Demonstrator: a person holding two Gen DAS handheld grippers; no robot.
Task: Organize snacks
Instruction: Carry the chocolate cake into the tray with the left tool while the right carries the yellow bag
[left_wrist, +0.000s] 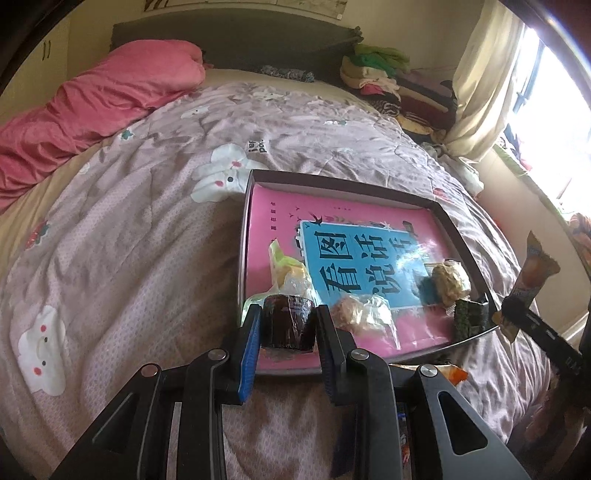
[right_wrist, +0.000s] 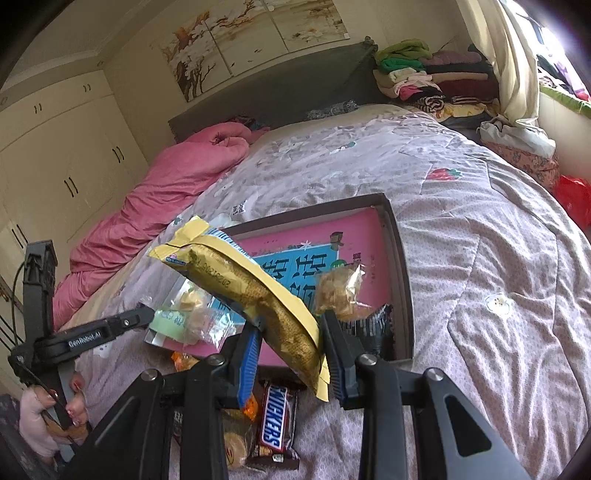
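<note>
A pink blanket (left_wrist: 92, 110) lies bunched along the far left of the bed, on a quilt (left_wrist: 129, 229) printed with white rabbits. Toward the middle, the left gripper (left_wrist: 288, 328) is clamped on a small dark cup-shaped snack (left_wrist: 287, 325), held over the near left corner of a shallow box (left_wrist: 340, 182) lined with a pink and blue printed sheet. Inside the box lie several clear-wrapped snacks: a yellow-green one (left_wrist: 286, 267) at its left edge, a pale one (left_wrist: 364, 314) near the front, another (left_wrist: 448, 282) at the right and a dark green packet (left_wrist: 471, 317) in the near right corner. Further right, the right gripper (right_wrist: 291, 343) is closed on a long gold snack packet (right_wrist: 258, 295), raised above the box's near edge. On the quilt just in front of the box, below that packet, lies a Snickers bar (right_wrist: 275, 422).
</note>
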